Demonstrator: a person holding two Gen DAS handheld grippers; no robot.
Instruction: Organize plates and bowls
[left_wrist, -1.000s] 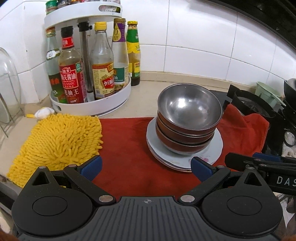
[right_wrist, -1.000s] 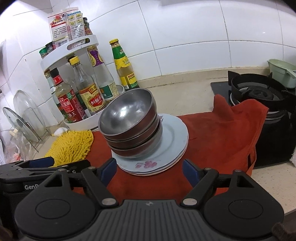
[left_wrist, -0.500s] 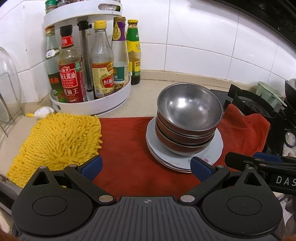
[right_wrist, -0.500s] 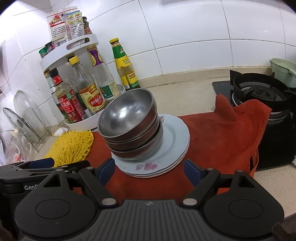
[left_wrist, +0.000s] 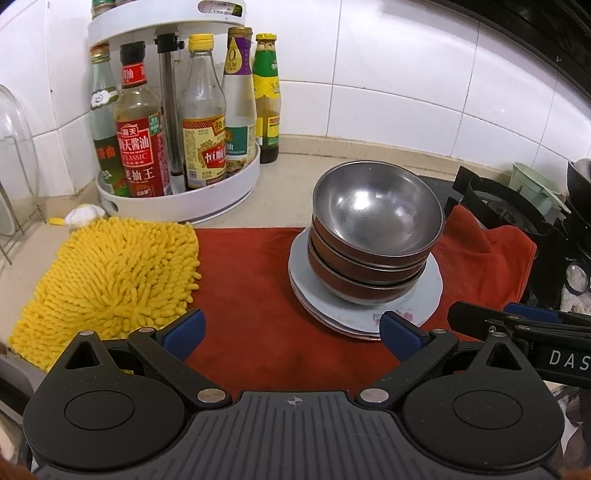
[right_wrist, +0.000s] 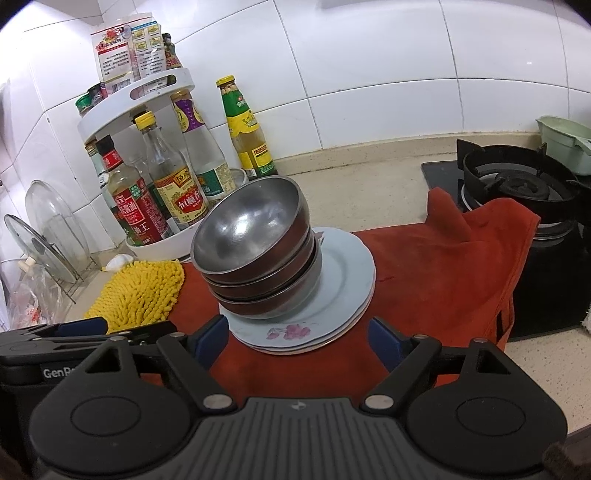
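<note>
Between the right gripper's (right_wrist: 297, 339) jaws, which have just been opening and now stand wide with nothing held, lies the near rim of the plates (right_wrist: 332, 280). The left gripper (left_wrist: 291, 334) is also spread wide and empty, hovering over the red cloth (left_wrist: 251, 280) just left of that same stack.

On the plates sit the bowls (left_wrist: 376, 218), nested and tilted a little. I count three bowls, metal inside and brown outside, and at least two plates, perhaps three; the edges are too close to tell. All of it rests on the cloth on the desk (right_wrist: 369, 192).

The bowls look light, stiff and slick, so I'd judge the top one is best pinched over its rim. The plates seem heavier and breakable, with only a thin edge to take, and they would slide on each other.

Further out: one yellow mop pad (left_wrist: 107, 280), a bottle rack (left_wrist: 177, 199), and the stove (right_wrist: 517, 184).
</note>
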